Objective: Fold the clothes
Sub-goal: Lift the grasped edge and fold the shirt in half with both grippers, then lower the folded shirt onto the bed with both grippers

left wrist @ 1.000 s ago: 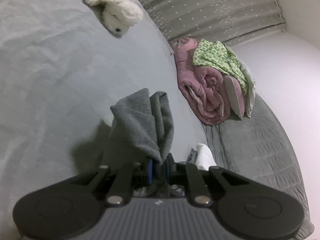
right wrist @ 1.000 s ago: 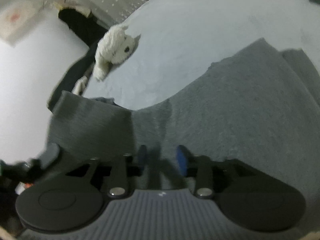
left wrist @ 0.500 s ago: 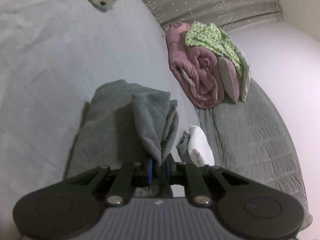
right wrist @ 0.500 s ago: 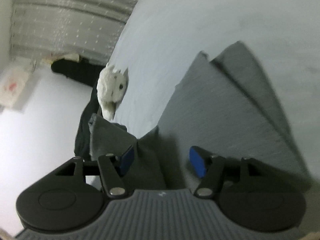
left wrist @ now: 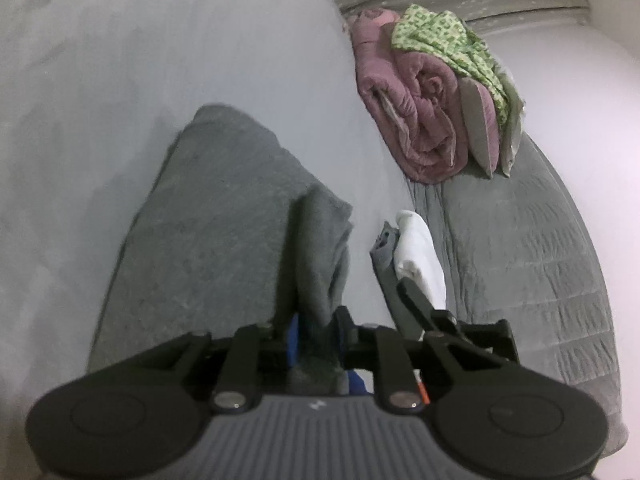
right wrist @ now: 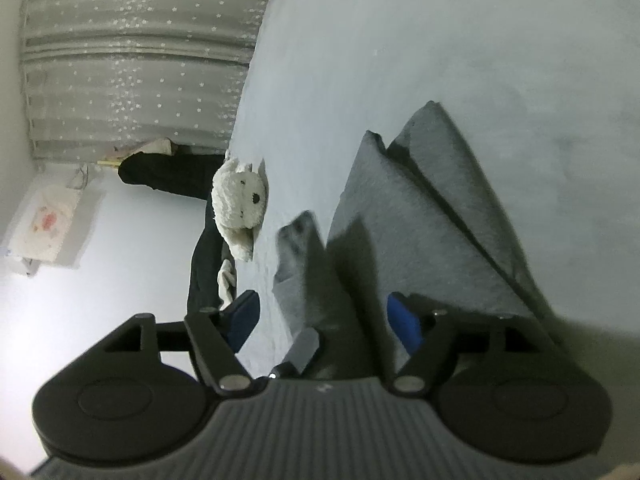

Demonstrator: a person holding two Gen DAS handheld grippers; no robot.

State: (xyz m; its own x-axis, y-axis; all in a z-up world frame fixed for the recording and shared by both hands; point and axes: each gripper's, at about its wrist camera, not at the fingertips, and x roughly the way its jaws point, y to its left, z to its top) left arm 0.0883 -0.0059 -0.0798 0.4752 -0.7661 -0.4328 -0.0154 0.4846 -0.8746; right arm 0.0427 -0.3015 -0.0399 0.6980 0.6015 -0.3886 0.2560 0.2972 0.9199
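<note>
No bins or baskets are seen anywhere, so there's nothing held in a container; everything is just laid out on the bed [left wrist: 200, 60].

The grey garment [left wrist: 224, 232] is spread flat on the bed, partly folded, right in front of both cameras. A bunched fold of it is pinched between the left tongs [left wrist: 316, 336], whose jaws have just been easing apart a little but are still seen gripping the cloth. The right tongs [right wrist: 324, 316] are spread wide and released; they've just been opening, with the garment [right wrist: 420, 220] lying under and between the pads, not pressed by them.

What's only caught by the left wrist view: a rolled pink quilt [left wrist: 416, 120] beyond the garment to its right, a green patterned cloth [left wrist: 448, 40] draped on top of it, and a white item [left wrist: 420, 252] just beside the garment's right edge.

What's only caught by the right wrist view: a white plush toy [right wrist: 240, 196] left of the garment at the bed's edge, and a starred grey curtain [right wrist: 132, 60] further off behind it.
</note>
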